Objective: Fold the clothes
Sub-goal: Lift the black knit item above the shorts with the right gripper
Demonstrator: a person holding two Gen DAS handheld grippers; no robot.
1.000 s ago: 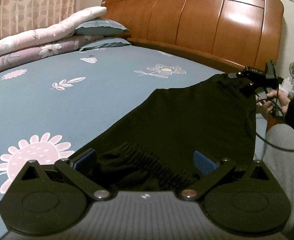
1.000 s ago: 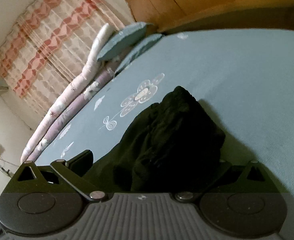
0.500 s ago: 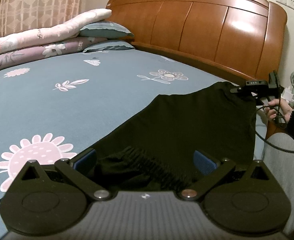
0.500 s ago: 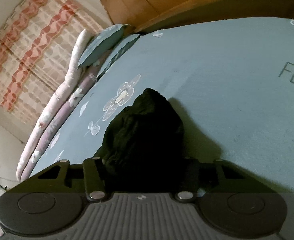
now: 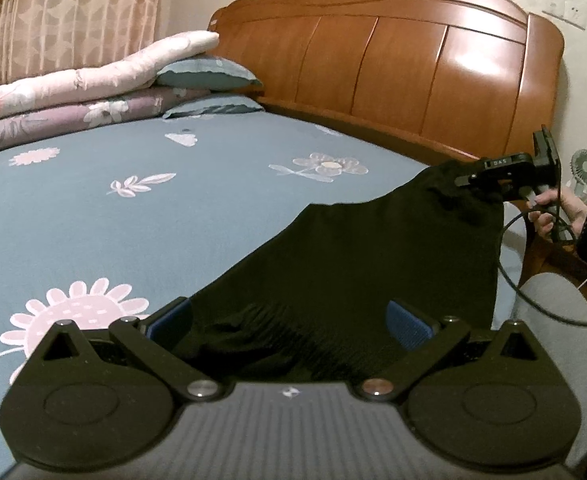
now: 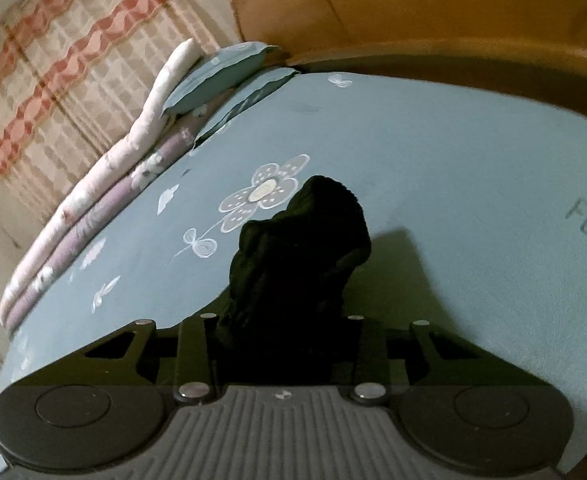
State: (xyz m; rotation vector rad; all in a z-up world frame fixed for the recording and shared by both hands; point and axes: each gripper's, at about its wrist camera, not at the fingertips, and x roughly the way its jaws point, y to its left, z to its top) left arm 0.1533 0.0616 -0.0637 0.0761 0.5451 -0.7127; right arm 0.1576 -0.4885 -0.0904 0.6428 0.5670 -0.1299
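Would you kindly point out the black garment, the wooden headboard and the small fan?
black garment [image 5: 353, 264], left wrist view, its flat middle.
wooden headboard [image 5: 405, 76], left wrist view, a central panel.
small fan [image 5: 584, 167], left wrist view, its round grille.

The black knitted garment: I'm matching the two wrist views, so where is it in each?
Left wrist: black knitted garment spreads from bottom centre to the right edge.
Right wrist: it bunches at lower centre.
Shared landmark: the white outlined flower on the blue bedsheet.
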